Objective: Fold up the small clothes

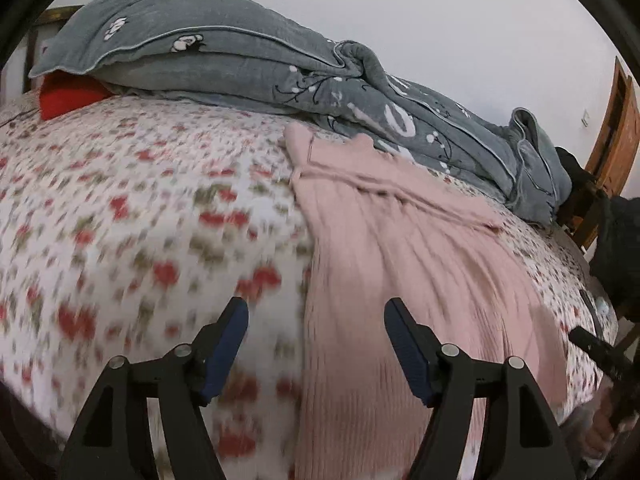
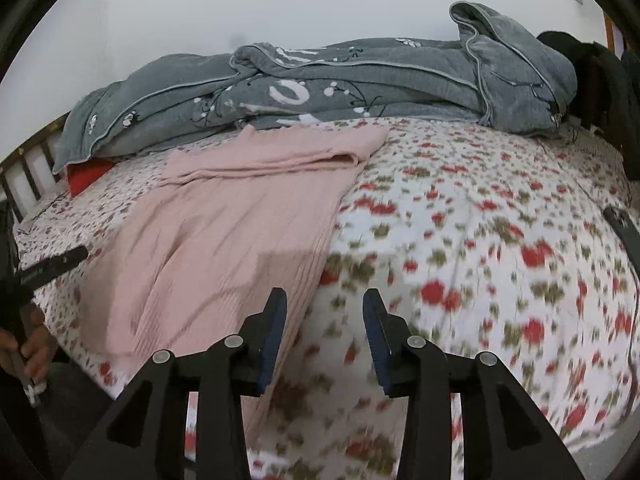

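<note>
The pink ribbed knit garment (image 1: 400, 248) (image 2: 224, 232) lies spread flat on the bed, lengthwise from the near edge toward the wall, with its far end folded over itself into a doubled band that nearly touches the grey quilt. Its surface is lightly creased, and one long side runs straight along the flowered sheet.

The left tongs (image 1: 316, 340) hover low over the near end of the garment, jaws wide apart and holding nothing; the left finger sits above the flowered sheet, the right finger above the pink knit. The right tongs (image 2: 325, 328) hang over the garment's other long edge, jaws open a moderate gap and likewise empty, the left blue pad over the pink cloth, the right one over the sheet. Each tool shows at the edge of the other's view, a hand wrapped around its dark handle.

The bedsheet (image 1: 140, 220) (image 2: 480, 240) is white with red flowers and green leaves. Behind the garment a grey quilt (image 1: 248, 60) (image 2: 360, 80) with white print is heaped along the wall. A red cloth (image 1: 68, 96) (image 2: 86, 176) pokes out from under its left end. A wooden headboard rail (image 2: 28, 168) stands past that. A dark phone-like object (image 2: 624, 228) rests on the sheet to the right, and dark clothing (image 2: 600, 80) hangs by a wooden chair beyond the quilt's right end.
</note>
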`<move>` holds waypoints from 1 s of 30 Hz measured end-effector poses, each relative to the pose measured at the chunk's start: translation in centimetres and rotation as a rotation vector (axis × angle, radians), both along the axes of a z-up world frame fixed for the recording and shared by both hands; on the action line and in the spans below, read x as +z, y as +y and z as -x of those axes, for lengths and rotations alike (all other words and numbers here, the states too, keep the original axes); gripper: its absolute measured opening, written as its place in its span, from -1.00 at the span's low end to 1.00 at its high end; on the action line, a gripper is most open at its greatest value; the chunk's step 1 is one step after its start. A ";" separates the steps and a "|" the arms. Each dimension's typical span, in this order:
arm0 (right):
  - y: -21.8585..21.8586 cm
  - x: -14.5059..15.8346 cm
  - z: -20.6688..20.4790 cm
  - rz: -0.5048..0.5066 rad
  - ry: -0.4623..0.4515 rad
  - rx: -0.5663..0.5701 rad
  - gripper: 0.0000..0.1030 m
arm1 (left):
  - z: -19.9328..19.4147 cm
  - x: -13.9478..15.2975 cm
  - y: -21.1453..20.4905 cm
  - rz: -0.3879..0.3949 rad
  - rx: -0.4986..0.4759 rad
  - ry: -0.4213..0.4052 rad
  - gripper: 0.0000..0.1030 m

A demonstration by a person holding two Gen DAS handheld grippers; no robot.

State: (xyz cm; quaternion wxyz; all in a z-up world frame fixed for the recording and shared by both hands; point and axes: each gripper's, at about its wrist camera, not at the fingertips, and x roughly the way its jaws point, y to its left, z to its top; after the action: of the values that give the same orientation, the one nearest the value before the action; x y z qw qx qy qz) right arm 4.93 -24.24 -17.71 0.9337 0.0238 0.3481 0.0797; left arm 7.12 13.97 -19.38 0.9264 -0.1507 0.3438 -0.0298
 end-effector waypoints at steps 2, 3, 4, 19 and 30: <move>0.0 -0.2 0.7 -0.005 0.002 -0.001 -0.24 | 1.1 -0.1 -0.4 0.023 -0.010 0.012 0.34; 0.0 -0.4 1.1 -0.013 0.005 0.001 -0.24 | 1.9 -0.2 -0.5 0.045 -0.010 0.001 0.34; 0.0 -0.5 1.4 -0.023 0.009 0.000 -0.24 | 2.7 -0.3 -0.9 0.057 -0.015 -0.010 0.35; 3.2 -3.5 3.2 -0.049 0.063 0.070 -0.24 | 3.4 -3.0 -0.3 0.128 0.028 0.088 0.26; 5.0 -5.3 2.5 -0.007 0.083 0.071 -0.83 | 2.5 -3.5 -4.1 -0.078 -0.025 0.149 -0.22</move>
State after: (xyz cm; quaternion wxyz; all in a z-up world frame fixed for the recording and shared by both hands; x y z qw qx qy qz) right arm 2.42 -19.25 -22.98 0.9149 0.0179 0.3870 0.1129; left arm 4.63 9.84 -22.89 0.9029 -0.1122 0.4145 -0.0167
